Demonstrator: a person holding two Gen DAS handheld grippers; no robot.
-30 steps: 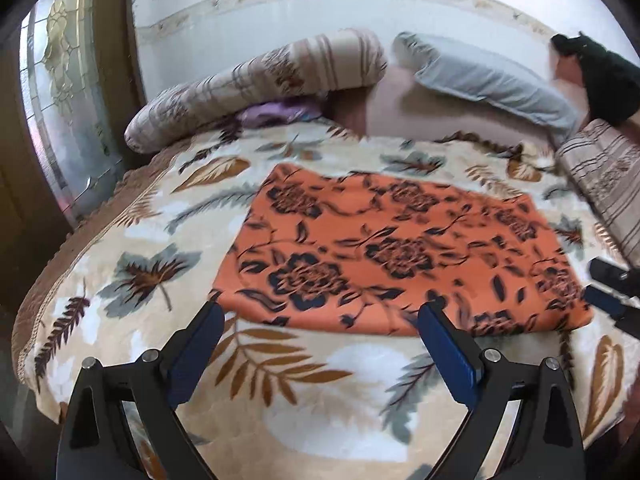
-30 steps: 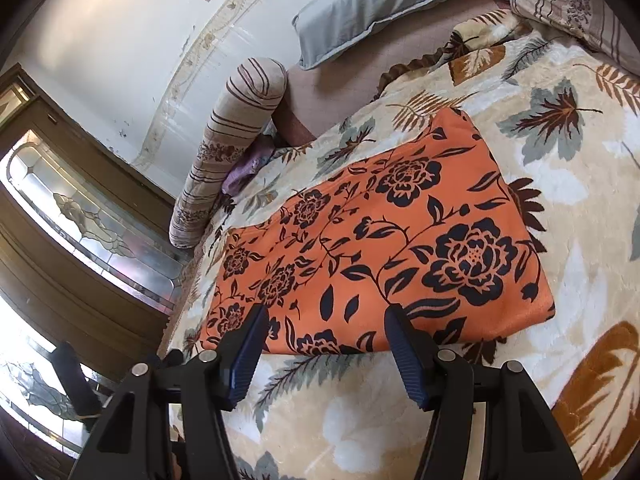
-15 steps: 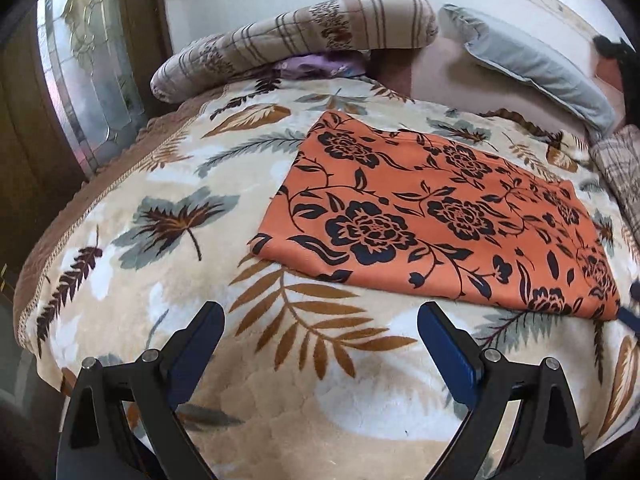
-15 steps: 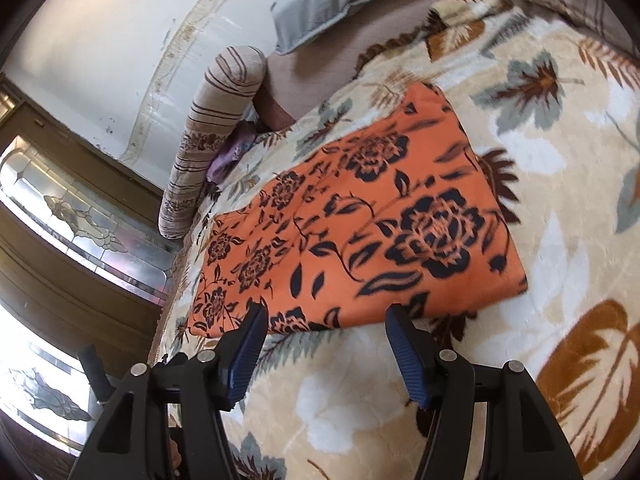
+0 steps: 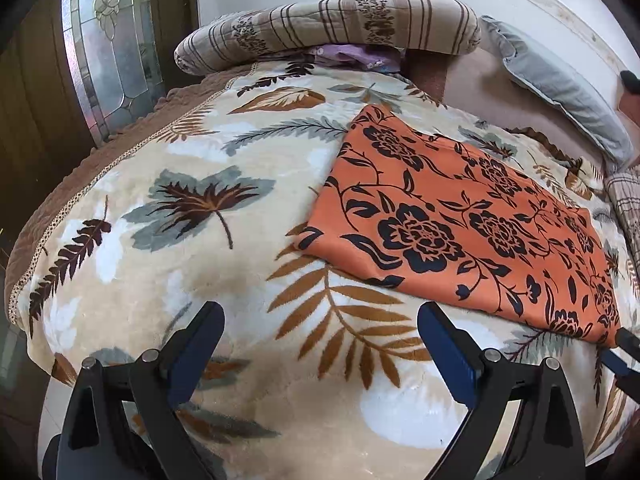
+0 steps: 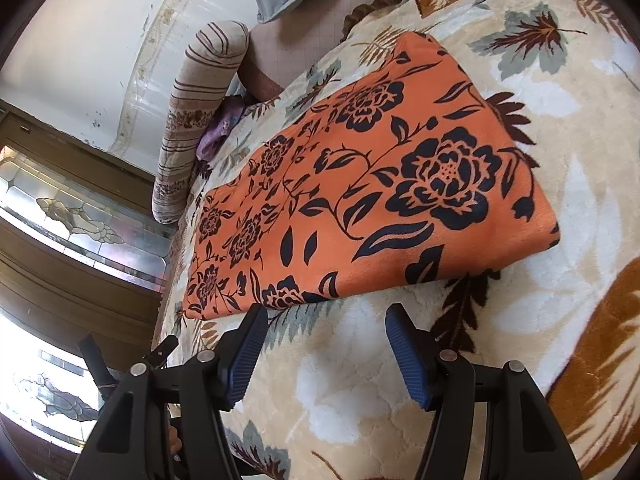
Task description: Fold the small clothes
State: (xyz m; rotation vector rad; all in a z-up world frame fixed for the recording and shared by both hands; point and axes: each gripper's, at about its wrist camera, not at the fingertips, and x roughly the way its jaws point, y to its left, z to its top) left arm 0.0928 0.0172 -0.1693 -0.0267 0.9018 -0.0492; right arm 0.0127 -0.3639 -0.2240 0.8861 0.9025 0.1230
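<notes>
Orange floral cloth lies flat, folded into a rectangle, on the leaf-patterned blanket; left gripper and right gripper hover before its near edge, both spread wide, holding nothing

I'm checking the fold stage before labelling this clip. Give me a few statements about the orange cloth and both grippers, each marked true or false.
1. The orange floral cloth lies flat on the leaf-print blanket. True.
2. The left gripper is clamped on the cloth. False: it is open, over bare blanket.
3. The right gripper is open, near the cloth's front edge. True.
4. The striped bolster lies on top of the cloth. False: it sits apart, by the wall.
</notes>
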